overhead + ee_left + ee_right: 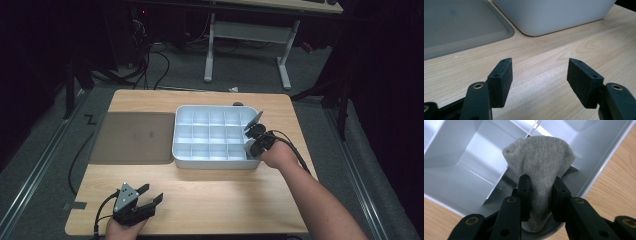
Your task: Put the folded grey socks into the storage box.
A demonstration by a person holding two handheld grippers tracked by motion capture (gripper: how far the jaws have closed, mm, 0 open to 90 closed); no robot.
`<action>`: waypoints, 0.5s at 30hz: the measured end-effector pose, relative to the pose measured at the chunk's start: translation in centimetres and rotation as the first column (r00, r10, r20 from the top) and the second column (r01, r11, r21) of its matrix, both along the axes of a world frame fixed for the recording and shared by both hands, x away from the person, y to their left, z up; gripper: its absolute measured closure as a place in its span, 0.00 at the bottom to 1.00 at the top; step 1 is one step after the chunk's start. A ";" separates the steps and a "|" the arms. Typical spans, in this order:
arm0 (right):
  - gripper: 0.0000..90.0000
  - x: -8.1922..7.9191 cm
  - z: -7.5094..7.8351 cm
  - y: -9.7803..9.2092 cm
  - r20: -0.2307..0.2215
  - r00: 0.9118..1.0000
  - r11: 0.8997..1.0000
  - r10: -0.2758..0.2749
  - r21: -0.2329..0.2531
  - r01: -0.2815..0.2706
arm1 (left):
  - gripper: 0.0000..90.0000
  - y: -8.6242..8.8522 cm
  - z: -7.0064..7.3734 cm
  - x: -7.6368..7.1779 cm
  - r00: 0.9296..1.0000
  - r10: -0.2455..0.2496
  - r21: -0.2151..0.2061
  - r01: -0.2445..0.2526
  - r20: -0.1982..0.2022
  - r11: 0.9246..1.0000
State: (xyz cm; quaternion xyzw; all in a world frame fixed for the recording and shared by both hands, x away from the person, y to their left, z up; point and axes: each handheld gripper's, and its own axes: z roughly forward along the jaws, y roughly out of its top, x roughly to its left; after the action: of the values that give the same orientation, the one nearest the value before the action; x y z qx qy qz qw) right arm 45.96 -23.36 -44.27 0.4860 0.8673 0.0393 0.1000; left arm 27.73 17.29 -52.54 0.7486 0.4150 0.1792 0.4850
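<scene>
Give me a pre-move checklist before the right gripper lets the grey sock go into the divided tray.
1. Right gripper shut on the grey sock: ok.
2. Sock over the white tray, at its right end: ok.
3. Compartments nearby free of other items: ok.
4. Which compartment lies directly under the sock: cannot tell.
5. Left gripper apart from the tray, jaws open, holding nothing: ok.
6. Grey mat beside the tray not in the way: ok.
</scene>
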 end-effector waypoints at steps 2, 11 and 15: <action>0.82 0.1 -0.3 0.0 -0.005 1.000 1.000 -0.001 -0.001 0.001 | 0.42 0.0 0.0 0.0 1.000 -0.001 0.001 0.001 -0.001 1.000; 0.82 0.1 -0.9 0.1 -0.007 1.000 1.000 -0.001 -0.005 0.001 | 0.42 -0.1 0.1 -0.1 1.000 -0.006 -0.004 0.006 -0.001 1.000; 0.81 0.1 -1.4 0.2 -0.006 1.000 1.000 0.003 -0.018 -0.003 | 0.42 -0.1 0.1 -0.1 1.000 -0.006 -0.006 0.006 0.001 1.000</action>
State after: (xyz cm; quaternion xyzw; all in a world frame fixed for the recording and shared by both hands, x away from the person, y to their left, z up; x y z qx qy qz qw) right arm 46.03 -23.14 -45.63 0.4839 0.8686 0.0302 0.1020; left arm 27.62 17.23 -52.40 0.7485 0.4129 0.1768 0.4879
